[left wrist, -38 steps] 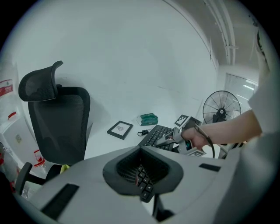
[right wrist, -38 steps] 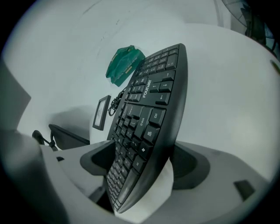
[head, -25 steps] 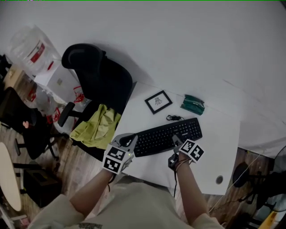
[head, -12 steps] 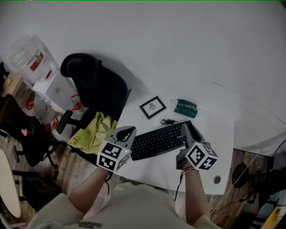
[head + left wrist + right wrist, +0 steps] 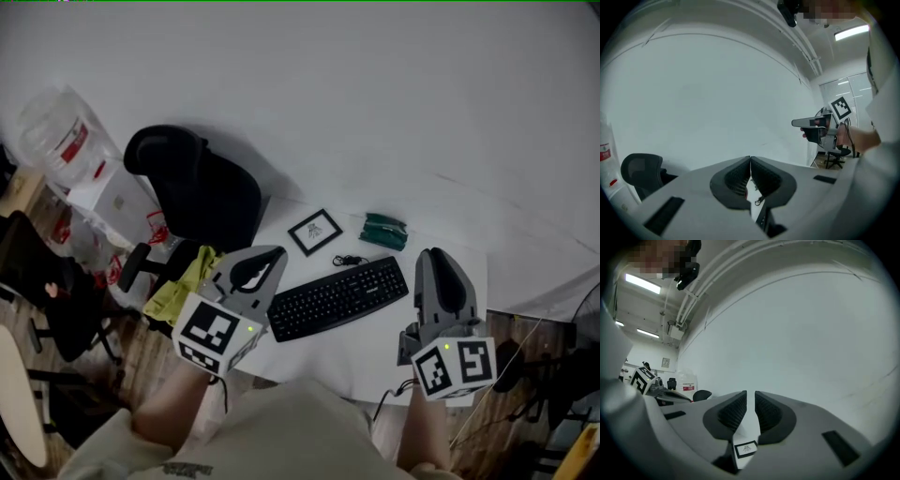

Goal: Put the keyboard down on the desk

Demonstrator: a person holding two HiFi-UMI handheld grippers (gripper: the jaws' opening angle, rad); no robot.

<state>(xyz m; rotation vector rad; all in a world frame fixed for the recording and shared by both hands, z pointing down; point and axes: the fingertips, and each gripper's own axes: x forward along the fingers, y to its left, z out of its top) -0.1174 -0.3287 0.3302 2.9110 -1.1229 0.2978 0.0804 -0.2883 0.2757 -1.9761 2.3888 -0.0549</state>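
The black keyboard (image 5: 337,298) lies flat on the white desk (image 5: 361,354), and neither gripper touches it. My left gripper (image 5: 270,254) is raised above the desk's left end, its jaws shut together with nothing in them (image 5: 750,160). To the right of the keyboard my right gripper (image 5: 435,255) is held up over the desk's right side. Its jaws are closing, with a narrow gap still showing and nothing between the pads (image 5: 750,394). Each gripper view mostly shows the white wall.
A small framed picture (image 5: 314,231), a green object (image 5: 385,231) and a coiled black cable (image 5: 349,260) lie behind the keyboard. A black office chair (image 5: 197,187) with a yellow-green cloth (image 5: 187,281) stands left of the desk. A plastic bag (image 5: 61,131) sits at the far left.
Both grippers have lifted off the keyboard's ends and drawn apart toward me. The right jaws have narrowed. The keyboard stays on the desk.
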